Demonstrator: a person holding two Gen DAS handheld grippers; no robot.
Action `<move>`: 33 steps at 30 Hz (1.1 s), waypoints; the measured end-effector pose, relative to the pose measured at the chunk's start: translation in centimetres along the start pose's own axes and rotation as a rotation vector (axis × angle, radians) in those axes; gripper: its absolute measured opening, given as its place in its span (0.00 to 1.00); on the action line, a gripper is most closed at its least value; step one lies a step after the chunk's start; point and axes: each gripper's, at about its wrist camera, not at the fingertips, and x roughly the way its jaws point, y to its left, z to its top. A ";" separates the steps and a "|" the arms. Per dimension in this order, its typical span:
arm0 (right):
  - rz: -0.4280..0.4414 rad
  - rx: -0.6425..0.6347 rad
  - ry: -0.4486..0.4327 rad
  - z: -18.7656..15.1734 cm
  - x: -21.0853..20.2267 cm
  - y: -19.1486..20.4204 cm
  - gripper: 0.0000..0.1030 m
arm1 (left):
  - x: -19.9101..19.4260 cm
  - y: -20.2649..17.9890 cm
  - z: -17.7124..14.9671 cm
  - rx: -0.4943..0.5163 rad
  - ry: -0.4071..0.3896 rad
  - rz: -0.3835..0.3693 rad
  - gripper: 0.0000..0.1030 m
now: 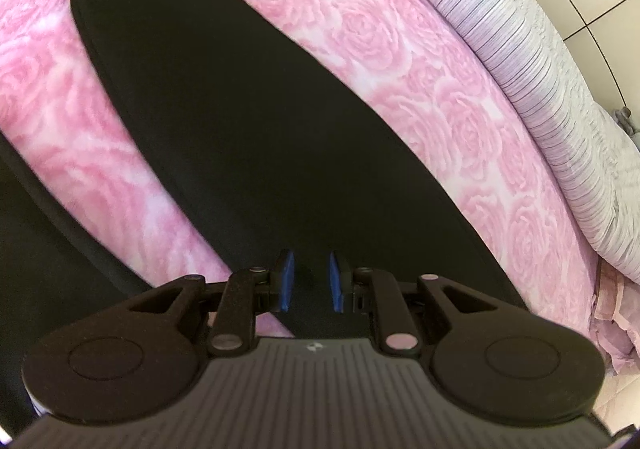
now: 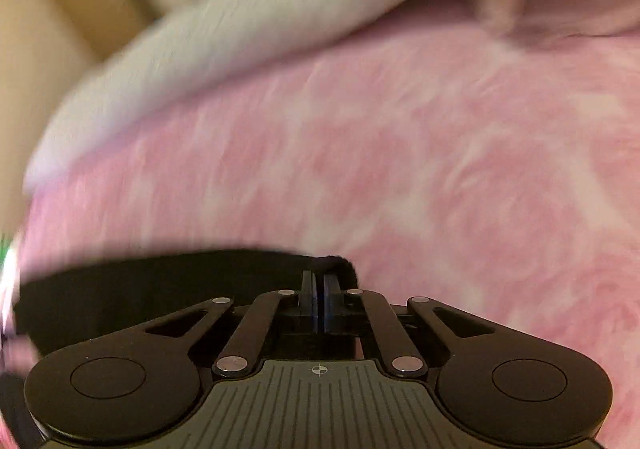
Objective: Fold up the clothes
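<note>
The black garment (image 1: 224, 121) lies flat on a pink rose-patterned bedspread (image 1: 420, 61). In the left wrist view it stretches as one long, smooth, dark strip from the near bottom edge away to the upper left, where it narrows to a squared end with a small notch. Its edges look clean and straight, with a thin seam along the left side. A second dark band of cloth (image 1: 48, 249) lies at the lower left. In the blurred right wrist view, a black edge (image 2: 160, 285) sits low on the pink cover, probably the same garment.
</note>
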 end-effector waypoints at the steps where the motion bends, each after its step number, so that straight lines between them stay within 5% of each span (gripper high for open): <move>1: -0.026 0.040 -0.028 0.1 0.1 -0.5 0.01 | 0.1 -0.1 0.0 0.003 -0.002 0.002 0.14; 6: -0.101 0.098 0.075 -0.7 3.3 -1.5 0.09 | 0.7 -0.6 0.0 0.018 -0.002 0.009 0.14; 8: -0.108 0.170 0.079 -0.5 2.9 -2.3 0.30 | 0.6 -0.5 0.0 0.027 -0.007 0.011 0.14; 11: -0.096 0.213 0.030 -0.1 1.4 -3.4 0.46 | 0.7 -0.1 0.0 0.017 -0.008 0.022 0.14; 18: 0.010 0.063 0.086 0.4 2.9 -2.1 0.45 | 1.0 0.1 -0.6 0.009 0.007 0.025 0.14; 19: -0.007 0.013 0.088 0.4 3.4 -1.4 0.06 | 1.0 0.0 -0.6 0.014 0.007 0.025 0.14; 20: -0.042 -0.048 0.086 0.5 4.1 -0.5 0.03 | 1.1 -0.1 -0.6 0.020 0.008 0.026 0.14; 22: -0.097 -0.107 0.079 0.4 4.9 0.5 0.03 | 0.8 -0.3 -0.4 0.031 -0.003 0.024 0.14; 25: -0.130 0.007 0.057 -0.1 5.0 -0.4 0.05 | 0.4 -0.3 -0.1 0.042 -0.020 0.029 0.14; 29: -0.133 0.145 0.094 -0.1 3.2 -1.7 0.31 | -0.3 0.3 0.2 0.036 -0.037 0.035 0.14; 33: -0.114 0.233 0.103 -1.8 -3.5 -3.9 0.40 | -1.0 1.6 -0.3 0.011 -0.032 0.047 0.14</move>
